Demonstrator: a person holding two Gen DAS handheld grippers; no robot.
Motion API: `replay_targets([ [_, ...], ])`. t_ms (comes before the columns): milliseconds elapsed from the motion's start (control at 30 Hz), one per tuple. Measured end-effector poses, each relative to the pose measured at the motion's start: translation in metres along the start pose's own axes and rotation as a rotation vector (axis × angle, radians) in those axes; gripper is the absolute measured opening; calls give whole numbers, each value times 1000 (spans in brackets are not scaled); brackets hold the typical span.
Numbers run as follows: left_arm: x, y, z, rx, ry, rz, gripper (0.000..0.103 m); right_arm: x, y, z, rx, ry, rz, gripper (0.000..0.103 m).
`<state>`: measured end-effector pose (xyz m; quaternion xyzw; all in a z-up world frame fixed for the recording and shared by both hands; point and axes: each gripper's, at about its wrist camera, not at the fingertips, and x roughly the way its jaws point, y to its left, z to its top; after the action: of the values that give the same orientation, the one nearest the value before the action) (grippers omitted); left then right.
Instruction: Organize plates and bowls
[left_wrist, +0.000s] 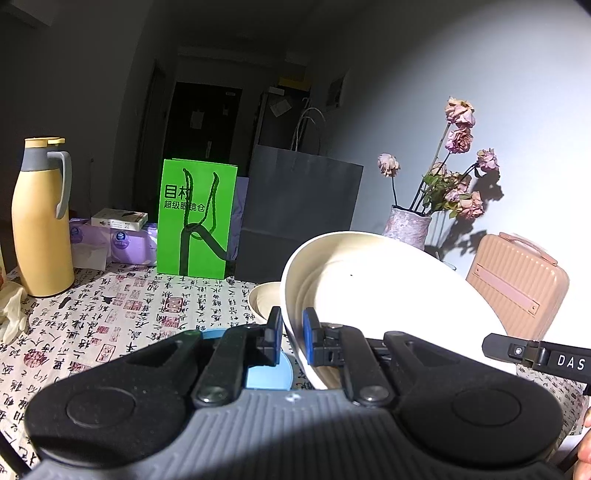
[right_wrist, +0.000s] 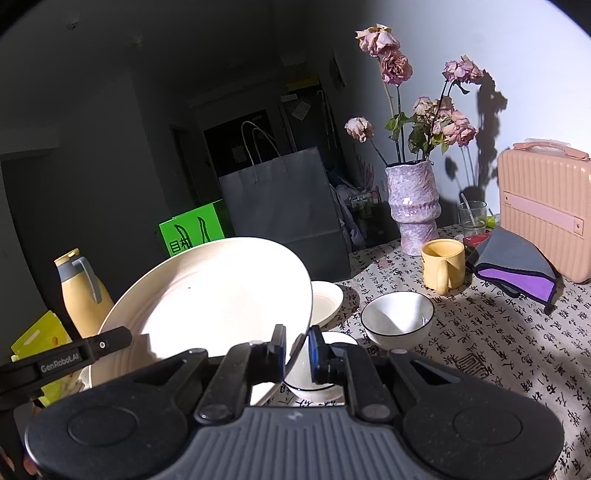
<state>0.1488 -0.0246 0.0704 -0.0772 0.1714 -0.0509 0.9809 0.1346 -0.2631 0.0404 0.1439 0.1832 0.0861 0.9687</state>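
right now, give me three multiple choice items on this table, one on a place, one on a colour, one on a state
1. Where does the yellow mug stand?
A. in front of the pink vase
B. inside the grey paper bag
C. on the large cream plate

2. What colour is the rim line of the white bowl?
A. red
B. black
C. green

3. How is the large cream plate held?
A. lying flat on the tablecloth
B. by the left gripper alone
C. tilted, both grippers clamped on its rim

Answers: 1 A, the mug sits on the cloth just before the vase. 2 B, a thin dark line rings the bowl. 3 C, the left gripper and the right gripper each pinch an edge, and the plate leans off the table.
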Motion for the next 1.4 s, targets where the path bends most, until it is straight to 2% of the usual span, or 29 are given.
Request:
replay_targets([
  [733, -33, -20, -31, 28, 28, 7, 12, -42, -14, -30, 14, 5, 2, 12],
  [1400, -32, -33, -61, 62, 89, 22, 13, -44, -40, -61, 65, 51, 0, 12],
])
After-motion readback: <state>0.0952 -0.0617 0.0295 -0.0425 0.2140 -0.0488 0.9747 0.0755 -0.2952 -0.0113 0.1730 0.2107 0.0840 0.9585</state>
